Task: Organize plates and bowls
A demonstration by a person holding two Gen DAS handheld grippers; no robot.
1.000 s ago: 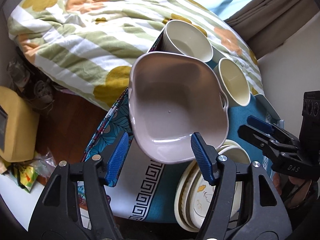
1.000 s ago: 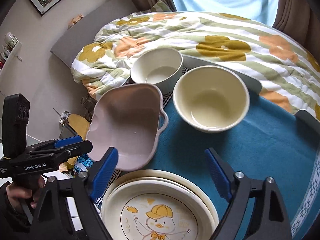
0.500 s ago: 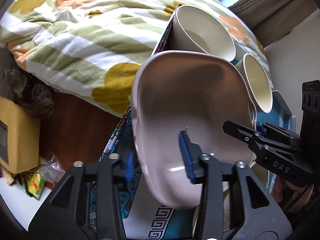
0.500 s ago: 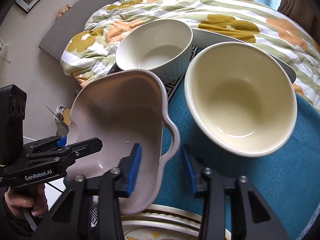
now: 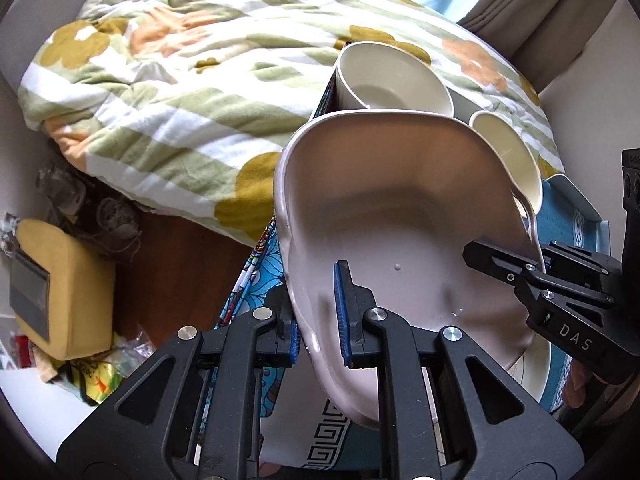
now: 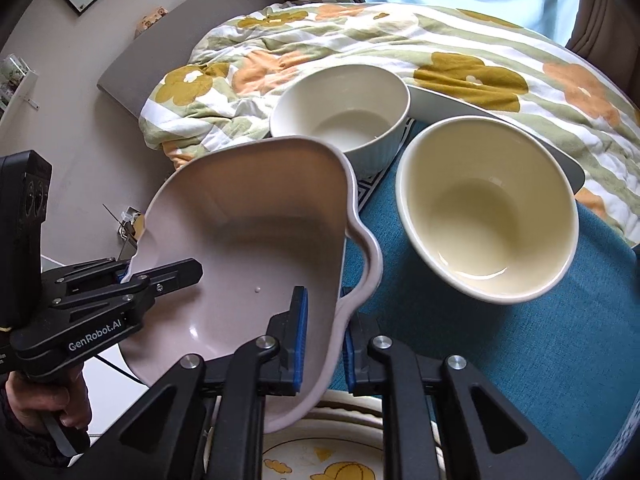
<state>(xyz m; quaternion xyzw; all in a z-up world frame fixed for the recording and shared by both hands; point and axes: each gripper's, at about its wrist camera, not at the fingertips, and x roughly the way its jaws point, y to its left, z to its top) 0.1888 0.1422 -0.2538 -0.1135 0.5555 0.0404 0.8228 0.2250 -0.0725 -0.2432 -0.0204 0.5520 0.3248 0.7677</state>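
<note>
A pale pink squarish bowl with a loop handle (image 5: 400,220) (image 6: 248,232) is lifted and tilted above the table. My left gripper (image 5: 316,328) is shut on its left rim. My right gripper (image 6: 324,344) is shut on its right rim beside the handle. Each gripper shows in the other's view, the right one (image 5: 520,268) and the left one (image 6: 152,276). A white bowl (image 6: 344,112) (image 5: 392,80) and a cream bowl (image 6: 488,208) (image 5: 508,160) stand behind the pink one. A stack of plates with a duck picture (image 6: 336,456) (image 5: 528,364) lies under the pink bowl.
The table has a teal cloth (image 6: 500,352) with a patterned border (image 5: 328,436). A flowered quilt (image 5: 180,92) (image 6: 440,40) on a bed lies just beyond the table. A yellow box (image 5: 60,288) and clutter sit on the floor at left.
Both grippers closed onto opposite rims of the pink bowl. The bowl rose off the table and tilted, and the views drew closer to it.
</note>
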